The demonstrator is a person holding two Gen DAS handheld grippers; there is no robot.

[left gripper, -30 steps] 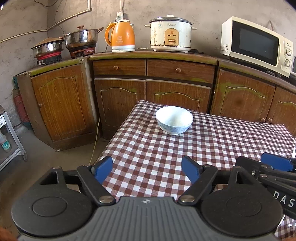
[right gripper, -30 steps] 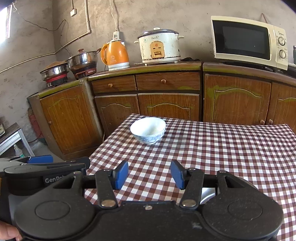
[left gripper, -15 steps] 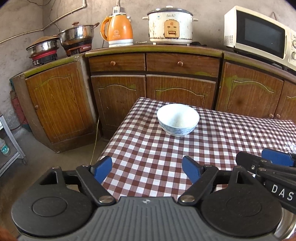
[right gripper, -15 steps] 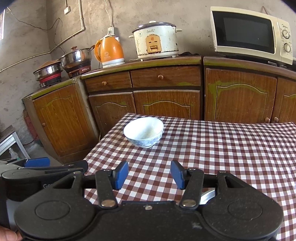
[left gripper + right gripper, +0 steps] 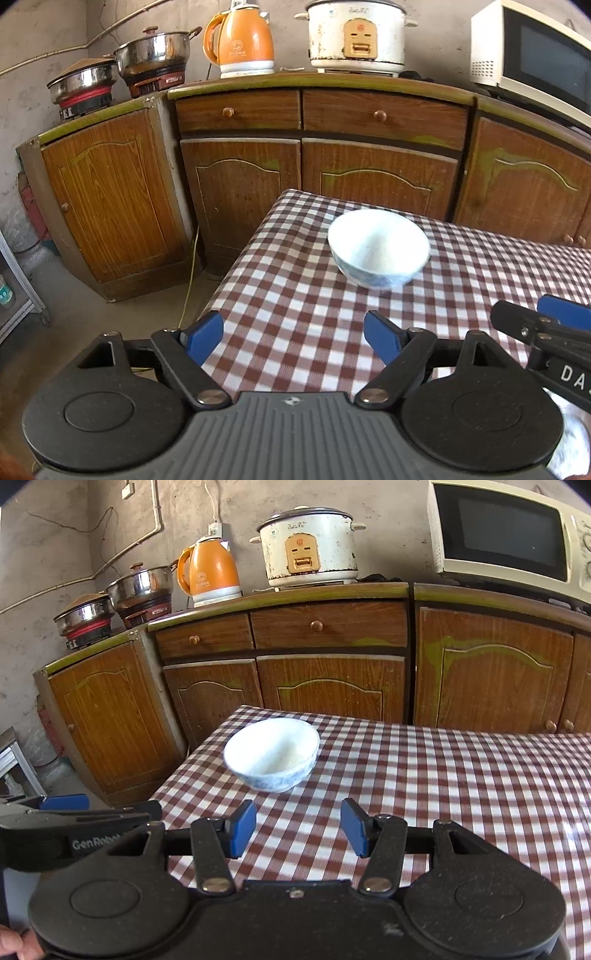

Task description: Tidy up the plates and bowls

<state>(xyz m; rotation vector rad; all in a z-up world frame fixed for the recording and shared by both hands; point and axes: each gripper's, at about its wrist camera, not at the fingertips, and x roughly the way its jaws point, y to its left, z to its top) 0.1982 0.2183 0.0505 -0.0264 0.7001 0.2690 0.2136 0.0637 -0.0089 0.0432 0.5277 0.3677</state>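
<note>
Round white bowl [image 5: 378, 248] on glossy checked tablecloth [image 5: 295, 314], wooden cabinets [image 5: 332, 686] behind; left gripper [image 5: 293, 338] and right gripper [image 5: 298, 830] both parted, empty.

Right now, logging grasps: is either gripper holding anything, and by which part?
Nothing is held. The left gripper and right gripper are open, short of the bowl.

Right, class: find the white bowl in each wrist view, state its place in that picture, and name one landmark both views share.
Left wrist view: the white bowl sits right of centre on the checked tablecloth, beyond the open left gripper.
Right wrist view: the bowl sits left of centre, beyond the open right gripper.
Shared landmark: the orange kettle on the counter.
</note>
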